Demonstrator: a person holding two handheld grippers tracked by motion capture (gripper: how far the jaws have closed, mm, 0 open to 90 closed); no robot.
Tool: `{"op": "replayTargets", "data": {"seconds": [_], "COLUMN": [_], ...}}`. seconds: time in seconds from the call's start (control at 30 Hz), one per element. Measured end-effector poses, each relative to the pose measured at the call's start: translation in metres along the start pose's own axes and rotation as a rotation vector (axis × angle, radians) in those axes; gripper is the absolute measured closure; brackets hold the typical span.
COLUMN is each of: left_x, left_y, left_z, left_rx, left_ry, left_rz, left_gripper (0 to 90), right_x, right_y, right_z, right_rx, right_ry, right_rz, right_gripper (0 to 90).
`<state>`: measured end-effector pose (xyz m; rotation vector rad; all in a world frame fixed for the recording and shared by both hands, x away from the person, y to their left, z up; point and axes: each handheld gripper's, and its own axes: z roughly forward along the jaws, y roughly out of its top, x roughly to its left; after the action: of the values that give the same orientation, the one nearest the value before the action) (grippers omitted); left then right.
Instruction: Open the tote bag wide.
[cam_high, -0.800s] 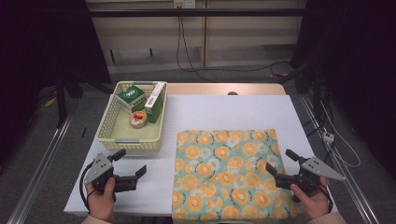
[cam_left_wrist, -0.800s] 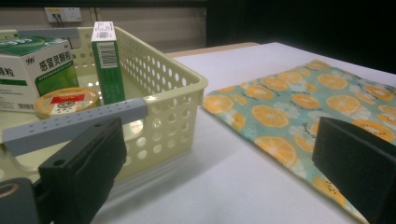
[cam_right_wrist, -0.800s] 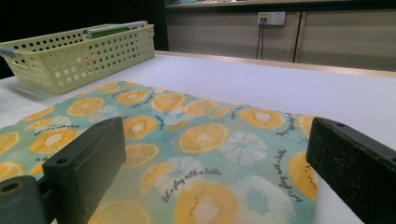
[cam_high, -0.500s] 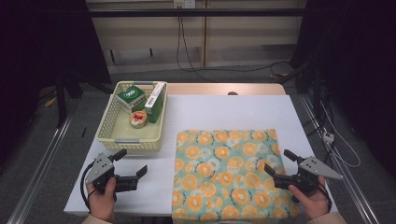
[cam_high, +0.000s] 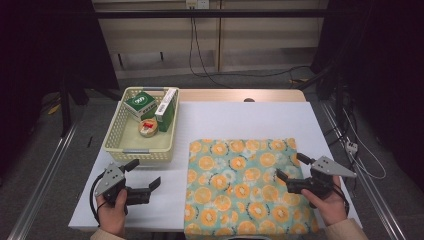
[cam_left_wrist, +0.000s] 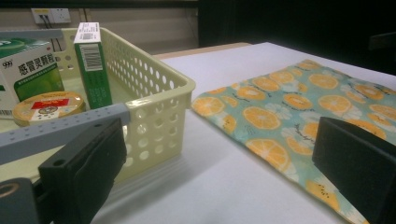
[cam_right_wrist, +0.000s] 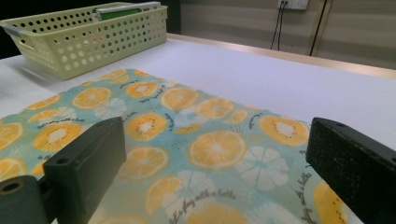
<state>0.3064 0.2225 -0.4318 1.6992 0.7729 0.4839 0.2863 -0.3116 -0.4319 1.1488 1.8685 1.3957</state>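
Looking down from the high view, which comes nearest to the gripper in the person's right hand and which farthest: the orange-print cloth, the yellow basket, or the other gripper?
From the right gripper:
1. Orange-print cloth: directly beneath it, its open jaws over the cloth's right part.
2. Left gripper: across the cloth, near the table's front-left.
3. Yellow basket: back-left, holding boxes and a round tin; only slightly farther than the left gripper.

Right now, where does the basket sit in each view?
High view: basket left of centre, beyond the left gripper.
Left gripper view: basket at left, close up, boxes inside.
Right gripper view: basket at top left, far off.
Shared landmark: the orange-print cloth beside it.
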Motion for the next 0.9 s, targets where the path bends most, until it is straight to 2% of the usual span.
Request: {"op": "replayTargets", "data": {"seconds": [0.13,0.23,0.33,0.37,0.4,0.67,0.77,0.9], "left_x": [-0.004,-0.004,-0.004,-0.004,-0.004,-0.004,-0.004,-0.005], "left_y": [0.0,0.0,0.0,0.0,-0.001,-0.002,-0.001,-0.001], "left_z": [0.001,0.001,0.001,0.001,0.001,0.002,0.002,0.002], "left_rx": [0.005,0.003,0.004,0.004,0.005,0.009,0.008,0.006], "left_ry": [0.0,-0.002,-0.002,-0.003,-0.003,-0.008,-0.006,-0.011], "left_rz": [0.008,0.003,-0.002,-0.004,-0.004,-0.006,0.005,-0.003], "left_gripper": [2.6,2.6,2.6,2.6,2.6,2.6,2.6,2.6], "right_x": [-0.005,-0.006,-0.008,-0.008,-0.012,-0.017,-0.019,-0.017], "right_y": [0.013,0.021,0.026,0.026,0.028,0.036,0.041,0.045], "right_z": [0.019,0.031,0.046,0.046,0.055,0.082,0.093,0.102], "right_rx": [0.046,0.071,0.103,0.103,0.119,0.141,0.153,0.159], "right_ry": [-0.012,0.008,0.049,0.049,0.053,0.068,0.096,0.131], "right_rz": [-0.007,-0.015,-0.006,-0.006,0.011,0.037,0.047,0.042], "right_gripper": [5.1,5.2,5.4,5.4,6.8,7.1,6.8,7.8]}}
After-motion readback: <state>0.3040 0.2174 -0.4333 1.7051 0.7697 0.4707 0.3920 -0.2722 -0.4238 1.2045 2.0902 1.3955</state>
